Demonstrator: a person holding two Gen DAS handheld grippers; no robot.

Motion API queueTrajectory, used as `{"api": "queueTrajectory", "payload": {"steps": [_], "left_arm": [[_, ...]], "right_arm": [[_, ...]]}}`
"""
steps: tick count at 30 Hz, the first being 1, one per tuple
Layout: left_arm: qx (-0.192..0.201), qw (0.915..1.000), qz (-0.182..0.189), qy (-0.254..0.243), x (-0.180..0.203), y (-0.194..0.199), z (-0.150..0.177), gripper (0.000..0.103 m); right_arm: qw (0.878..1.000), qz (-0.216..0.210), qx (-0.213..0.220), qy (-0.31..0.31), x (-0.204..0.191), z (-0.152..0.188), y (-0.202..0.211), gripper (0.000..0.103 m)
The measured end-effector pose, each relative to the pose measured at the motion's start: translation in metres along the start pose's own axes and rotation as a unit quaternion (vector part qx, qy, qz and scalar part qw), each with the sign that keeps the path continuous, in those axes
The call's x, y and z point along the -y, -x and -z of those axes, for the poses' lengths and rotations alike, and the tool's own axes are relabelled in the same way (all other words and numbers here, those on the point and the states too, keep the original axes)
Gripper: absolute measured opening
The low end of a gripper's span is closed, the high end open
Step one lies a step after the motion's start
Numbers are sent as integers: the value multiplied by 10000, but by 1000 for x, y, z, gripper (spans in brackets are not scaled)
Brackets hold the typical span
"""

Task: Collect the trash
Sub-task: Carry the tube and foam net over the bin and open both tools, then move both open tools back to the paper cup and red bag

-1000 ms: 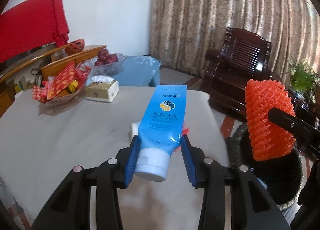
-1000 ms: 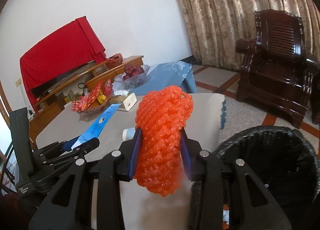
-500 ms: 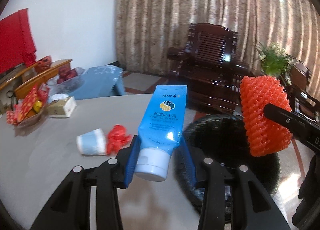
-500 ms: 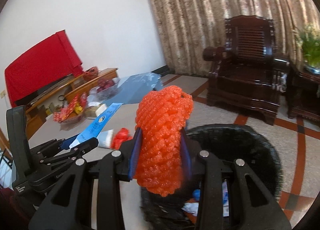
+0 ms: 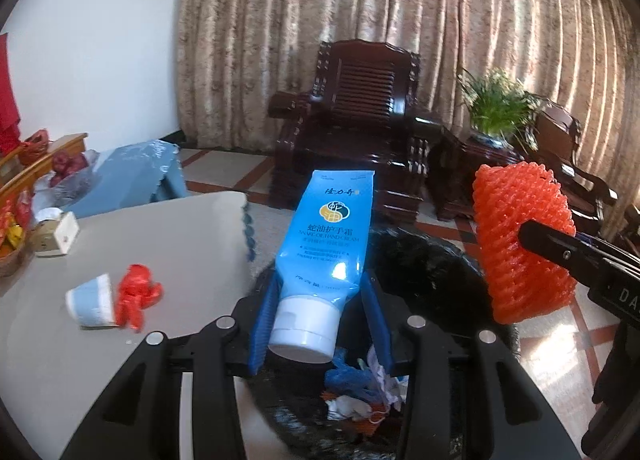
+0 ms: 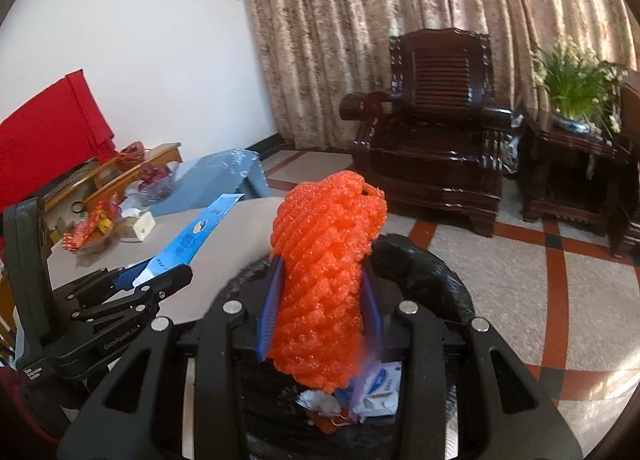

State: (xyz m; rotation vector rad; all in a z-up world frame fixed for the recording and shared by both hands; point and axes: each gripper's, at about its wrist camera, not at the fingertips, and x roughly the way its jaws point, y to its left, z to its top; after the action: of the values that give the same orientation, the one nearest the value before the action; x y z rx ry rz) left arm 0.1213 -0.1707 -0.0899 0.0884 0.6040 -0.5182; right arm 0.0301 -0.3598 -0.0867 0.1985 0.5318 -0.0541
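Observation:
My left gripper [image 5: 318, 314] is shut on a blue hand cream tube [image 5: 326, 240], white cap towards me, held over the near rim of a black trash bin [image 5: 432, 272]. My right gripper [image 6: 322, 310] is shut on an orange foam net [image 6: 324, 280], held over the same bin [image 6: 416, 260]. The bin holds paper and plastic scraps [image 5: 360, 388]. The net also shows at the right of the left wrist view [image 5: 516, 244]. A tipped paper cup [image 5: 90, 302] and a red crumpled wrapper [image 5: 138, 294] lie on the grey table [image 5: 180, 244].
A tissue box [image 5: 56, 234] and a snack basket [image 5: 10, 236] stand at the table's far left. A dark wooden armchair [image 5: 356, 128], a side table with a plant [image 5: 496, 108] and a blue-covered low table [image 5: 132, 176] stand beyond, on a tiled floor.
Both grippers have swung right, off the table, and now hang over the bin with the tube and the net still held. The bin's contents have come into view.

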Motion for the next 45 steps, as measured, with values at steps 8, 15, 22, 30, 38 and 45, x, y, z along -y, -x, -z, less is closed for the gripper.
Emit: {"api": "queueTrajectory", "payload": {"steps": [8,15,22,30,38,45], "left_arm": [[-179,9997,140,-92,17,-23,7,42],[-430,9986,261,-155,27,-45,10,51],[-401,9986,316,-116,24,-48,11,70],[-192,9996,134,127,-6,-24,3,78],[-8,9972,-586,464,-78,23,11,85],[154,9850,-1436,950,-158,54,27,87]], "right_arm": [[9994,211,-211,-159,20,18,-13,35],[9970,478,-514,-335,36,32,-34,46],[9955,680,-528,-403,44,38,-30,76],[9981,328,-105,-507,32,24,-13,97],[9981,-155,-97,-586,-9,5,-24,98],[9978,-595,-187,-236,-74,-7,-58,98]]}}
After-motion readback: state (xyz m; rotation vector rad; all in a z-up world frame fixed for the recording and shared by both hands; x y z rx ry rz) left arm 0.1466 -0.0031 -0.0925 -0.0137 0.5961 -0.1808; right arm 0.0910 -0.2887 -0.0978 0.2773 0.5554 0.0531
